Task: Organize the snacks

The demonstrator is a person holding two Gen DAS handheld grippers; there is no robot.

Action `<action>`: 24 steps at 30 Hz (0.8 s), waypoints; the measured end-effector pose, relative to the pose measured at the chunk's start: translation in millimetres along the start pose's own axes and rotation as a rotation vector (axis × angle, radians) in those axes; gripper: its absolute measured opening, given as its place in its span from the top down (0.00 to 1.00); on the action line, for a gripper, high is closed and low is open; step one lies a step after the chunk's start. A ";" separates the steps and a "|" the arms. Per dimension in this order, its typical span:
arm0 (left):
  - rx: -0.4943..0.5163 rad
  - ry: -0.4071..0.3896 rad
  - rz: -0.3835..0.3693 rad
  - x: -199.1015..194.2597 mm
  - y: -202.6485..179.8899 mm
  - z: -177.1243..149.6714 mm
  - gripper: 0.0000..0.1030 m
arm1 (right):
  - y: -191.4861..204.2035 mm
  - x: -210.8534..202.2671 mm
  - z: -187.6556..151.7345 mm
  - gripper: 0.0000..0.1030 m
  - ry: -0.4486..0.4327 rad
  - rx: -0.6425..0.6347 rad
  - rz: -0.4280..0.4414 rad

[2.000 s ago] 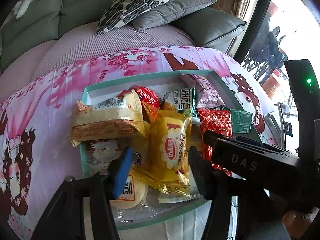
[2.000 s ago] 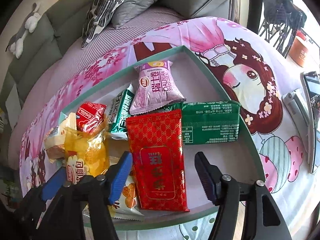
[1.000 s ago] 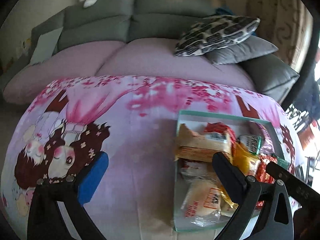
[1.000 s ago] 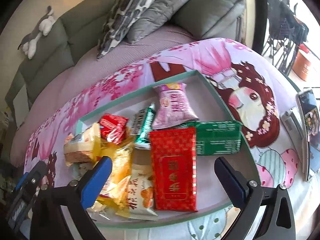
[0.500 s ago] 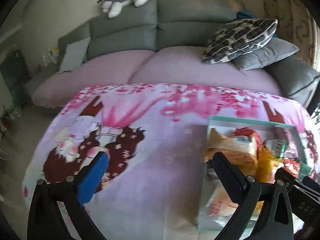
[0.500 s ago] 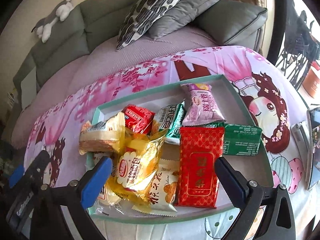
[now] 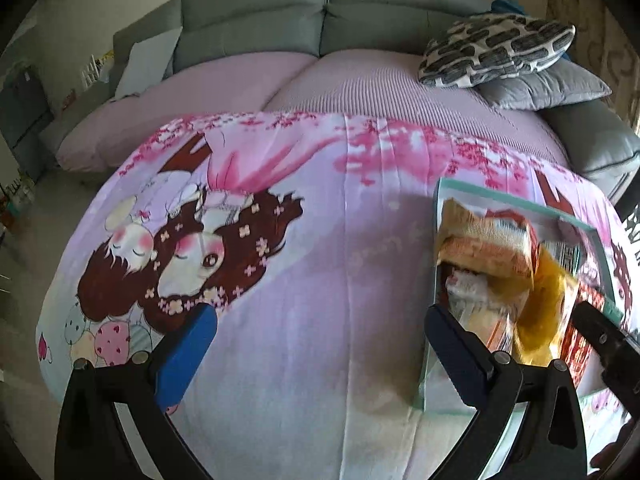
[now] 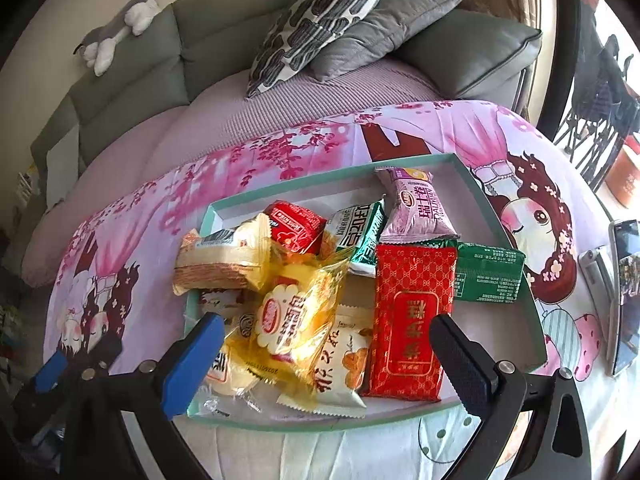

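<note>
A teal-rimmed shallow box (image 8: 420, 161) sits on a pink cartoon-print cloth and holds several snack packs. Among them are a yellow pack (image 8: 296, 312), a red pack (image 8: 412, 320), a green pack (image 8: 488, 278), a purple pack (image 8: 418, 210) and a wafer pack (image 8: 220, 258). My right gripper (image 8: 324, 360) is open and empty, just above the box's near edge. My left gripper (image 7: 320, 352) is open and empty over bare cloth, left of the box (image 7: 436, 200). The left gripper's blue tip also shows in the right wrist view (image 8: 50, 368).
A grey sofa (image 7: 260, 20) with a pink cover and cushions (image 8: 320, 12) runs behind the table. A plush toy (image 8: 120, 24) lies on the sofa back. A phone (image 8: 624, 296) lies at the table's right edge.
Both grippers opened wide and drew back from the box. The left gripper swung left, away from the snacks, over bare cloth. The right view pulled back and shifted left.
</note>
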State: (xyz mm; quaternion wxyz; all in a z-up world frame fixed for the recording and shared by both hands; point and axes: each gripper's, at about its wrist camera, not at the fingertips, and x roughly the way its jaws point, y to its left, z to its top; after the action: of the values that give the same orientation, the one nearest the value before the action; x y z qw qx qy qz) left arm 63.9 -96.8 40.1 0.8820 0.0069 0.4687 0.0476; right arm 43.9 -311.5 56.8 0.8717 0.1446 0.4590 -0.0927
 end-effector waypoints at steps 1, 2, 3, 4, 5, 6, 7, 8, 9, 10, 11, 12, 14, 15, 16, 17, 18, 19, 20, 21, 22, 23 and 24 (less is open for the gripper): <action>0.004 0.009 -0.001 0.8 1.2 -3.3 0.00 | 1.4 -1.7 -1.4 0.00 -0.002 -0.008 0.000; 0.006 0.014 -0.002 1.4 2.6 -5.1 0.00 | 3.4 -3.3 -3.4 0.00 -0.004 -0.016 0.000; 0.009 0.022 -0.004 1.8 4.6 -8.9 0.00 | 5.3 -4.6 -6.1 0.00 -0.003 -0.025 -0.001; 0.012 0.027 -0.006 1.4 6.3 -11.4 0.00 | 7.2 -5.5 -9.3 0.00 0.000 -0.034 -0.002; 0.013 0.031 -0.007 1.3 8.0 -12.9 0.00 | 8.4 -6.1 -11.9 0.00 0.002 -0.039 -0.003; 0.012 0.037 -0.007 0.9 10.4 -16.2 0.00 | 9.5 -6.7 -14.9 0.00 0.004 -0.044 -0.005; 0.013 0.040 -0.009 0.8 12.3 -18.1 0.00 | 10.7 -8.1 -18.6 0.00 0.005 -0.048 -0.007; 0.013 0.043 -0.012 1.2 13.9 -18.9 0.00 | 11.4 -9.3 -21.6 0.00 0.005 -0.051 -0.007; 0.013 0.048 -0.015 1.3 15.9 -21.1 0.00 | 12.3 -10.5 -25.2 0.00 0.006 -0.057 -0.008; 0.013 0.052 -0.019 1.3 17.7 -23.1 0.00 | 13.2 -11.5 -29.4 0.00 0.007 -0.063 -0.010; 0.013 0.055 -0.021 1.5 19.3 -24.5 0.00 | 13.9 -11.9 -32.6 0.00 0.009 -0.066 -0.011; 0.013 0.058 -0.024 1.0 20.9 -26.4 0.00 | 14.3 -12.2 -36.1 0.00 0.013 -0.069 -0.013; 0.014 0.060 -0.026 0.2 23.4 -29.1 0.00 | 15.4 -12.4 -41.9 0.00 0.018 -0.075 -0.015; 0.015 0.062 -0.026 -0.1 24.6 -31.0 0.00 | 15.8 -12.5 -44.9 0.00 0.022 -0.078 -0.018; 0.016 0.065 -0.026 -0.1 25.8 -32.5 0.00 | 16.0 -12.6 -46.6 0.00 0.023 -0.079 -0.018; 0.018 0.069 -0.026 0.3 27.0 -33.9 0.00 | 16.2 -12.8 -48.2 0.00 0.024 -0.081 -0.019; 0.019 0.075 -0.024 0.7 28.1 -35.5 0.00 | 16.7 -13.3 -49.8 0.00 0.024 -0.083 -0.019; 0.021 0.080 -0.023 1.1 29.2 -37.0 0.00 | 16.9 -14.2 -51.6 0.00 0.024 -0.084 -0.018; 0.022 0.085 -0.021 1.5 30.0 -38.7 0.00 | 17.4 -14.8 -52.8 0.00 0.024 -0.086 -0.018; 0.025 0.091 -0.019 2.0 30.8 -40.5 0.00 | 17.9 -15.5 -54.1 0.00 0.024 -0.087 -0.017; 0.026 0.093 -0.018 2.2 31.4 -41.7 0.00 | 18.2 -16.3 -56.1 0.00 0.025 -0.089 -0.016; 0.028 0.096 -0.017 2.3 32.1 -43.0 0.00 | 18.6 -16.8 -57.6 0.00 0.025 -0.090 -0.015; 0.031 0.100 -0.013 2.3 32.7 -44.8 0.00 | 18.8 -17.2 -59.2 0.00 0.026 -0.091 -0.014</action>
State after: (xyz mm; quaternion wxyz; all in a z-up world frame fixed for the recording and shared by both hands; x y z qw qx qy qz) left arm 25.6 -65.5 15.0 0.8577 0.0152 0.5128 0.0347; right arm -6.0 -273.3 42.4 0.8707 0.1027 0.4750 -0.0761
